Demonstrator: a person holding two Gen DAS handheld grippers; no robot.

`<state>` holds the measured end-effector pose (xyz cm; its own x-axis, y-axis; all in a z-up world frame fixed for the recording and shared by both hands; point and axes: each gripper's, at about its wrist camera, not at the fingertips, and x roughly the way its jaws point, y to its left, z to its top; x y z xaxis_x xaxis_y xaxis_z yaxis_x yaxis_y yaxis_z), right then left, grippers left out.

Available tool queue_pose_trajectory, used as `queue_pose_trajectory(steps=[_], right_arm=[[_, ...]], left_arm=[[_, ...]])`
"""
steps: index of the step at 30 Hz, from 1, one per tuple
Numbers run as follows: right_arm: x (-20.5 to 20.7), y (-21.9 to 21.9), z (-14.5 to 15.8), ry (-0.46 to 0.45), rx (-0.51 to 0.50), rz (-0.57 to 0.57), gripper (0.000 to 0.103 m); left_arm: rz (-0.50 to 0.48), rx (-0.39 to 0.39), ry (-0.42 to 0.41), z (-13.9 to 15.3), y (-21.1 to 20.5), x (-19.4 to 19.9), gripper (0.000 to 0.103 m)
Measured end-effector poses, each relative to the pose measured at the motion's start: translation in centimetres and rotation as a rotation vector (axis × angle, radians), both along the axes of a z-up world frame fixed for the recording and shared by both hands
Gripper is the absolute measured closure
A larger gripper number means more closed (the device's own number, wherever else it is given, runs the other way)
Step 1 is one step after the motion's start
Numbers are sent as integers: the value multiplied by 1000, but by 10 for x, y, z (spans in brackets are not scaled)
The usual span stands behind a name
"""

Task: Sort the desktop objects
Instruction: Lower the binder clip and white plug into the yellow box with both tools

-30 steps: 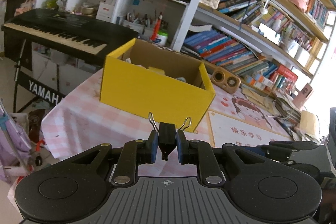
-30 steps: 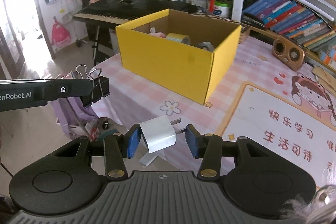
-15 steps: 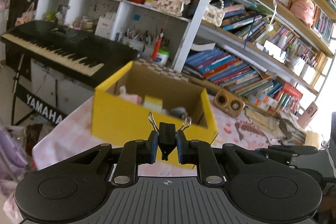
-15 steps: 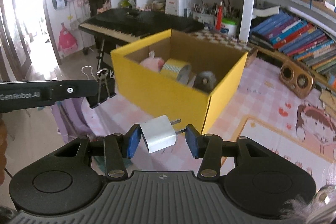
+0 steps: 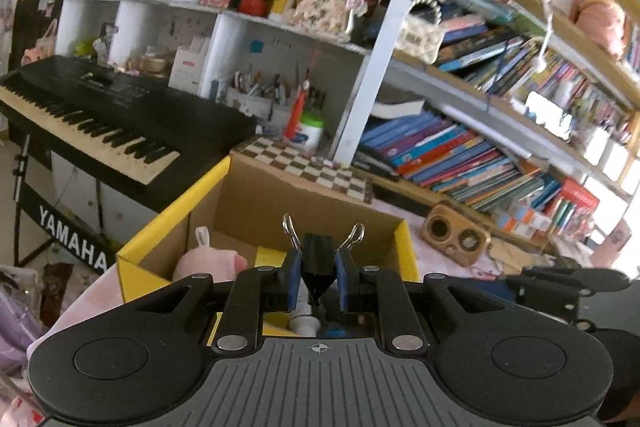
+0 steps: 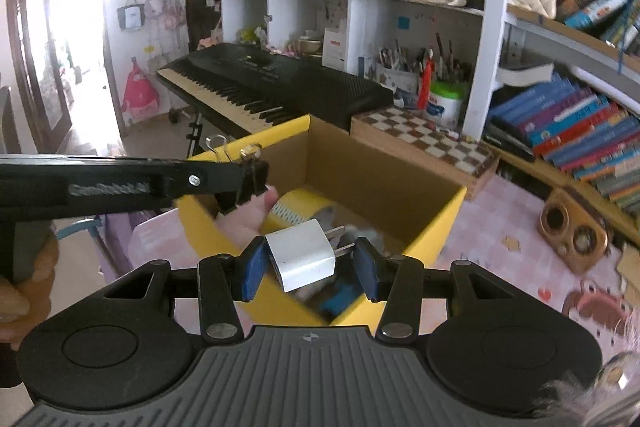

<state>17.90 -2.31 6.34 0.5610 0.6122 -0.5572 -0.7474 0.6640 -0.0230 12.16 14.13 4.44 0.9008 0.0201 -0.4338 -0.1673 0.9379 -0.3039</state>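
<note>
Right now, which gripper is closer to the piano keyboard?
Left. The left gripper, holding the binder clip, is on the keyboard's side of the yellow box; the right gripper, holding the charger, sits farther away.

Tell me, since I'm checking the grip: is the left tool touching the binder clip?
Touching. In the left wrist view the left tool is shut on the binder clip, both blue pads pressed against its black body.

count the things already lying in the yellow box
4 that can be made out in the yellow box: a pink plush toy, a yellow tape roll, a grey round thing and something blue near the front wall. More may be hidden.
</note>
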Motion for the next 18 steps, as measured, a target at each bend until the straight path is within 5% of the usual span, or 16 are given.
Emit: queue_pose_trajectory(steps=[18], right_arm=[[83, 48, -31, -3, -260, 210, 59]], left_arm=[[-112, 144, 289, -31, -3, 83, 87]])
